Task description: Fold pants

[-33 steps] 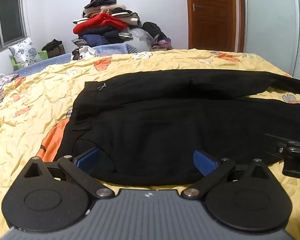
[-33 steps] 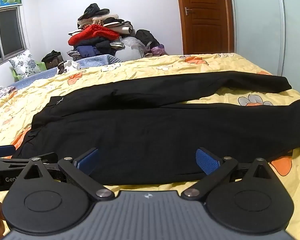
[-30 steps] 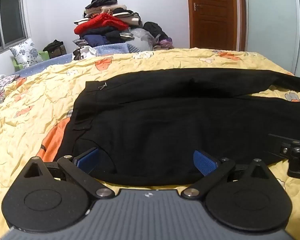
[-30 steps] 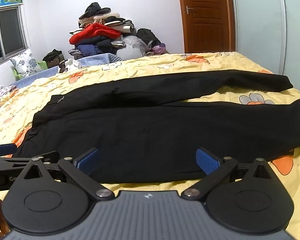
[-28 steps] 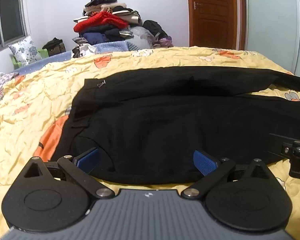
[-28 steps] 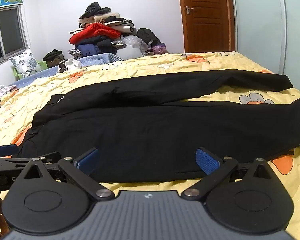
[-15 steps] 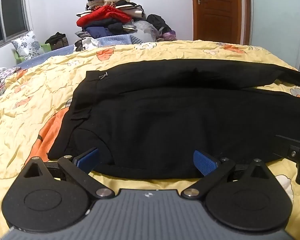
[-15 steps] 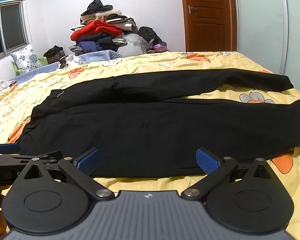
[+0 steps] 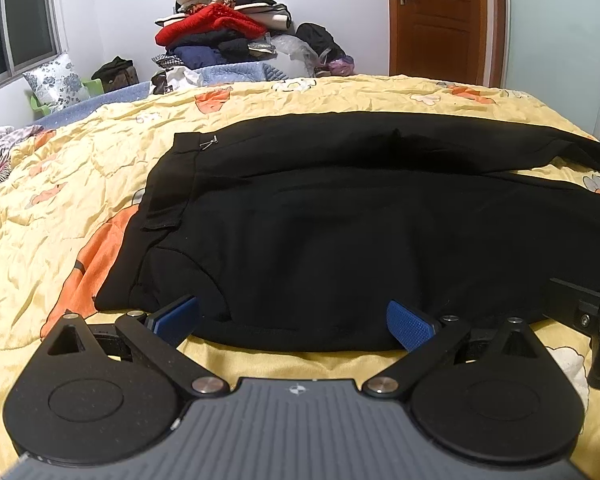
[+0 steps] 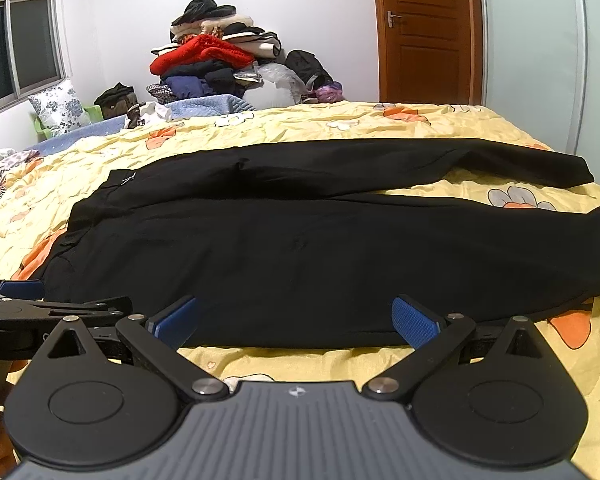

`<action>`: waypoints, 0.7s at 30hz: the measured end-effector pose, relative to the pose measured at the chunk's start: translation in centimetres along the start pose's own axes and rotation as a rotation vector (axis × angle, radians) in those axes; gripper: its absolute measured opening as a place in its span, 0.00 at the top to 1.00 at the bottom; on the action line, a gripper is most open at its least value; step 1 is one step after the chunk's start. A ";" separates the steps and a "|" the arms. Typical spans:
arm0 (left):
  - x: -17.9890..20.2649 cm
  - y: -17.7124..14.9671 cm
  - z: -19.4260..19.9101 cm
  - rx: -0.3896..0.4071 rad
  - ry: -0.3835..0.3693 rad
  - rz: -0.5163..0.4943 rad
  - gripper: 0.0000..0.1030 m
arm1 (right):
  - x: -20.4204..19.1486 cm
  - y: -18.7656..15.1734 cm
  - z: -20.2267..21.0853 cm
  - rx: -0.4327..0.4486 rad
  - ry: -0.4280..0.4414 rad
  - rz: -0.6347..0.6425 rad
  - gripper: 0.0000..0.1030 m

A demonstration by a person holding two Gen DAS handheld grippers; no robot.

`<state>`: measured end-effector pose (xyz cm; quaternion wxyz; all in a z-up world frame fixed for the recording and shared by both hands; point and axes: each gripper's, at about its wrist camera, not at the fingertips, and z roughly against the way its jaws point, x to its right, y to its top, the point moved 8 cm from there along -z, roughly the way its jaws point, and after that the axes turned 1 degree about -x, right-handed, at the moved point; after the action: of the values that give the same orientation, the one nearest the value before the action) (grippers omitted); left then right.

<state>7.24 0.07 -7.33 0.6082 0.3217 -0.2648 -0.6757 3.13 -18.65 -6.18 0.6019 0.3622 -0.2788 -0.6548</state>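
Black pants (image 9: pixel 360 232) lie flat on the yellow bed cover, waistband to the left, both legs running right; they also show in the right wrist view (image 10: pixel 320 248). My left gripper (image 9: pixel 292 318) is open and empty, its blue pads at the near edge of the pants by the waist end. My right gripper (image 10: pixel 294 320) is open and empty at the near edge of the lower leg. The far leg ends at the right (image 10: pixel 572 172). Each gripper shows at the edge of the other's view.
The yellow quilt (image 9: pixel 80 184) with orange prints covers the bed. A pile of clothes (image 10: pixel 212 60) stands by the far wall. A flowered pillow (image 9: pixel 56 84) lies at the left under the window. A brown door (image 10: pixel 424 32) is at the back right.
Both grippers have dropped slightly and edged closer to the near edge of the pants. The pants have not moved. Both grippers stay open.
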 end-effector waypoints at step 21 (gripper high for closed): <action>-0.2 -0.5 -0.6 -0.022 -0.005 0.008 0.01 | -0.2 -0.7 -0.5 -0.024 0.015 -0.003 0.00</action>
<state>7.38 0.39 -8.03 0.6138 0.3121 -0.2601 -0.6769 3.14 -18.31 -6.98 0.6072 0.3604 -0.2658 -0.6563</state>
